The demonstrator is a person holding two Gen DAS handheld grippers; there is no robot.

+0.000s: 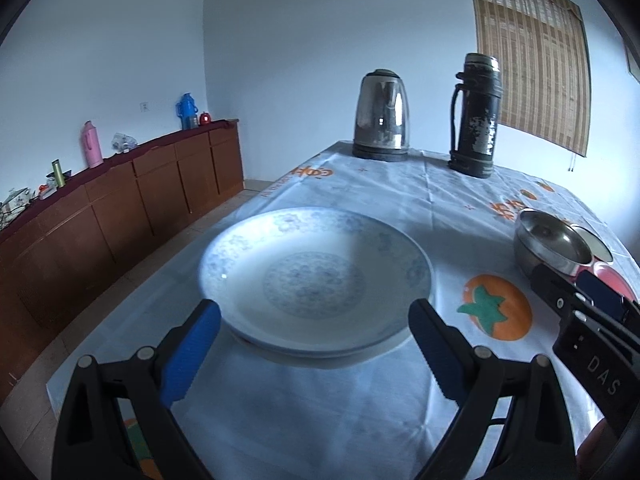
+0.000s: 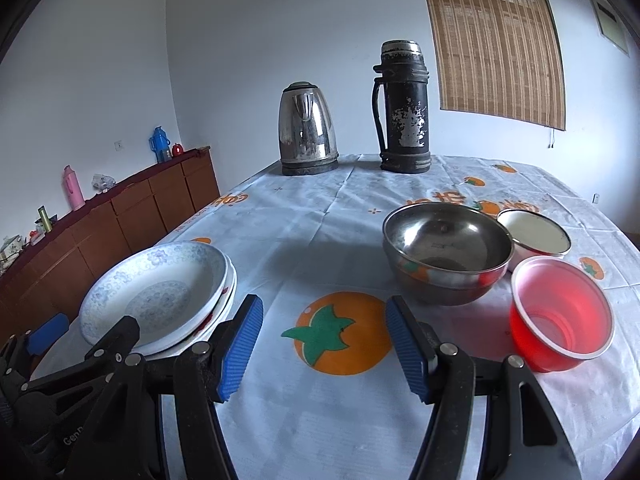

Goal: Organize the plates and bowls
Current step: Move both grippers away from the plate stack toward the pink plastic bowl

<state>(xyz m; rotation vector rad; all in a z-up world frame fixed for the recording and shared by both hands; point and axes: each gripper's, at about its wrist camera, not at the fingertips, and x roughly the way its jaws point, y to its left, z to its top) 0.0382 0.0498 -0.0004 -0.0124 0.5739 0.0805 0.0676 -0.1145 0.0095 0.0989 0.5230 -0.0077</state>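
Note:
A stack of white plates with a blue flower pattern (image 1: 316,276) sits on the table just ahead of my left gripper (image 1: 314,354), which is open and empty, its blue pads either side of the near rim. The stack also shows at the left of the right wrist view (image 2: 160,292). My right gripper (image 2: 324,344) is open and empty above the tablecloth. Ahead of it to the right stand a steel bowl (image 2: 446,250), a white enamel bowl (image 2: 534,236) and a red plastic bowl (image 2: 560,314). The steel bowl also shows in the left wrist view (image 1: 550,246).
A steel kettle (image 2: 306,130) and a worn black thermos (image 2: 402,108) stand at the table's far end. The tablecloth (image 2: 320,240) has orange fruit prints. A brown sideboard (image 1: 120,208) with flasks runs along the left wall, across a strip of floor.

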